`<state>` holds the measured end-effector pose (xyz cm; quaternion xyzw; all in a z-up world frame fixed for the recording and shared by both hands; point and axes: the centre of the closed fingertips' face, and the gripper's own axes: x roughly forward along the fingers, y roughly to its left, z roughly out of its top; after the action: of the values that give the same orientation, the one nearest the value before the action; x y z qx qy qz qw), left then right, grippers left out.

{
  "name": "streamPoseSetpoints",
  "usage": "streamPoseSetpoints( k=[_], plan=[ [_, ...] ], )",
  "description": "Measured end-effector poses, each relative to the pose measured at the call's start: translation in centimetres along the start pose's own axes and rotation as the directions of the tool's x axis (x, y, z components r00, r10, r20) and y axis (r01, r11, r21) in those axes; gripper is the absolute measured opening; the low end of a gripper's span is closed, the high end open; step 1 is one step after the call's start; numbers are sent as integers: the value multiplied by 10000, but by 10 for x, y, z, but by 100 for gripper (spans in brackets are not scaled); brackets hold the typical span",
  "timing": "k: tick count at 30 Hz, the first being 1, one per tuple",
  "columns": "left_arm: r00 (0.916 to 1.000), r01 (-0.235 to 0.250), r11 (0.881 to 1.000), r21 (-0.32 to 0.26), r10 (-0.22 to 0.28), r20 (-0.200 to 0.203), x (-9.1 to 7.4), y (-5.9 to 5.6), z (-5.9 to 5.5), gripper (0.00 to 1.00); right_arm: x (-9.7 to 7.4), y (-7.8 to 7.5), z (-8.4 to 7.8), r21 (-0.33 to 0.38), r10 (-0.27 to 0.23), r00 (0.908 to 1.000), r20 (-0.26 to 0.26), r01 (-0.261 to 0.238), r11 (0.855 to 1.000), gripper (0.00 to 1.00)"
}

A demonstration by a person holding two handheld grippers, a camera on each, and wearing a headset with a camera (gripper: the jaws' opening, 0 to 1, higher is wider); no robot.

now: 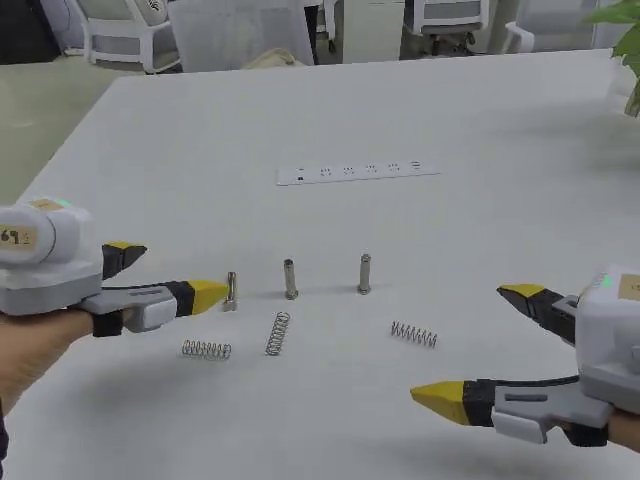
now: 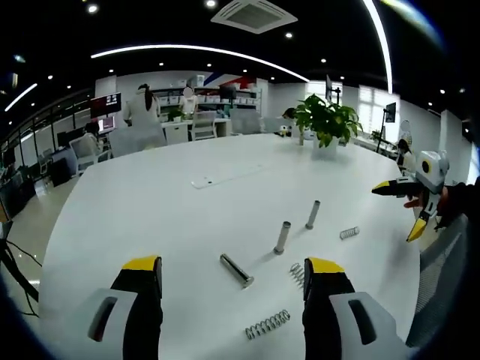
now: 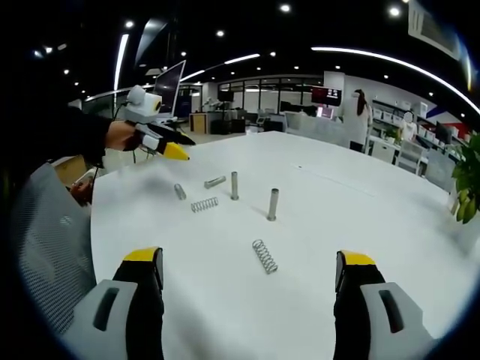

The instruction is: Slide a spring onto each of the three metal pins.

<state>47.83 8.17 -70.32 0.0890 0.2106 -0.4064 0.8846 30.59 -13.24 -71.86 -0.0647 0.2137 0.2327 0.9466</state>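
Observation:
Two metal pins (image 1: pixel 290 279) (image 1: pixel 365 273) stand upright mid-table. A third pin (image 1: pixel 231 290) lies on its side at the left, as the left gripper view (image 2: pixel 236 270) and the right gripper view (image 3: pixel 214 181) show. Three springs lie flat in front of them: left (image 1: pixel 206 349), middle (image 1: pixel 278 333), right (image 1: pixel 414 334). My left gripper (image 1: pixel 167 273) is open and empty, one yellow tip just left of the lying pin. My right gripper (image 1: pixel 478 345) is open and empty, to the right of the right spring (image 3: pixel 264 256).
A white power strip (image 1: pixel 357 171) lies flat on the white table (image 1: pixel 450 120) beyond the pins. A potted plant (image 2: pixel 325 124) stands at the far right edge. Office chairs (image 1: pixel 125 35) line the table's far side.

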Motion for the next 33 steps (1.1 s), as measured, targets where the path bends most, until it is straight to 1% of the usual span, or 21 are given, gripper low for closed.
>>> streamPoseSetpoints(
  k=[4,11,14,16,21,25,30,33],
  plan=[
    [9996,-73,9999,119,76,-286,10,0,-4,72,0,-1,-1,30,-21,10000,-18,21,10000,94],
    [9976,-401,9992,-36,398,-571,24,8,-11,68,0,-2,-2,59,-43,10000,-49,43,10000,94],
    [9970,-383,9992,-140,372,-681,29,7,-13,67,0,-2,-3,61,-60,10000,-67,61,10000,94],
    [9955,-463,9989,-41,458,-831,33,8,-16,65,0,-3,-4,59,-76,9999,-103,77,10000,94],
    [9945,-497,9987,-59,490,-926,43,8,-16,59,0,-3,-6,98,-103,9998,-152,104,9999,94],
    [9925,-502,9987,-9,498,-1117,51,7,-19,54,1,-3,-7,101,-83,9997,-216,85,9999,94],
    [9887,-710,9975,48,710,-1323,61,10,-23,49,1,-3,-10,137,-81,9995,-319,86,9999,94],
    [9857,-763,9968,245,791,-1486,66,9,-26,46,2,-3,-11,185,-77,9993,-357,84,9998,94]
  ],
)
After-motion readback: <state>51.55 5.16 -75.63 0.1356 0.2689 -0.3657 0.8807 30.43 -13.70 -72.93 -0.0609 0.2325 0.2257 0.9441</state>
